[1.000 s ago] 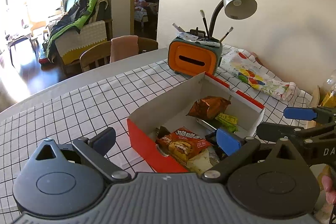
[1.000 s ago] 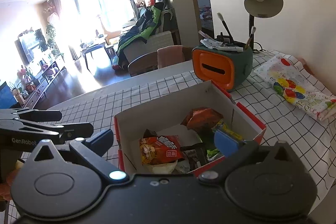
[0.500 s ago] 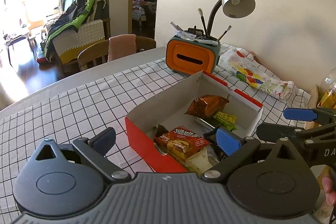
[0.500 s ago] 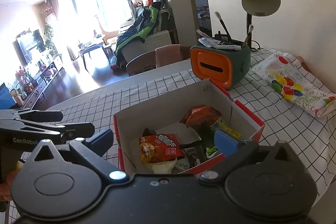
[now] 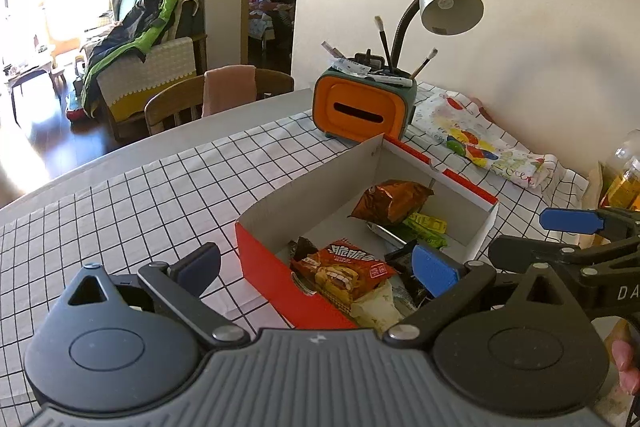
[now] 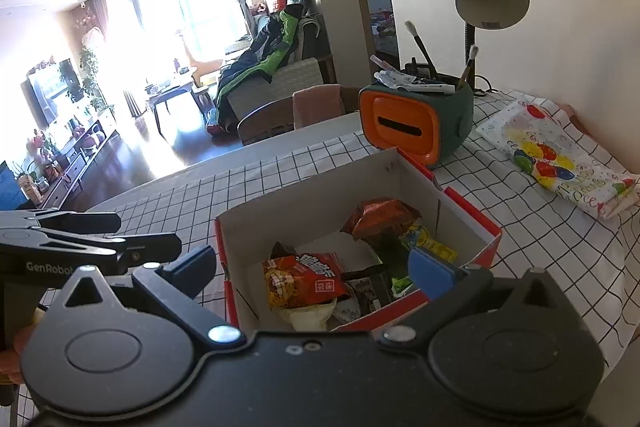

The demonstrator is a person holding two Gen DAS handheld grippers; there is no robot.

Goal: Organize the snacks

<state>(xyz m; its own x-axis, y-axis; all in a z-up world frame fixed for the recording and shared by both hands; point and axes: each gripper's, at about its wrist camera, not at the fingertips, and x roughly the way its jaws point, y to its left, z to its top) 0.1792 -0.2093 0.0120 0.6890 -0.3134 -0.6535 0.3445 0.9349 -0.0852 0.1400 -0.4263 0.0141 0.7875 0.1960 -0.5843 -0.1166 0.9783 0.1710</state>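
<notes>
Hovering over the red box (image 5: 262, 259) on the checked tablecloth (image 5: 120, 195): left gripper (image 5: 316, 265) and right gripper (image 6: 314, 267) are both sitting spread wide, holding nothing. Snacks are lying inside the box: red noodle packet (image 5: 350, 269) at the near end, brown foil bag (image 5: 390, 201) toward the far end, green wrappers (image 5: 426, 225) between.

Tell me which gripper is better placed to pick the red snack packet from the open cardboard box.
Probably the left gripper. Its open fingers already frame the red snack packet at the near end of the red and white cardboard box. The right gripper is also open, but a box corner lies between its fingers.
</notes>
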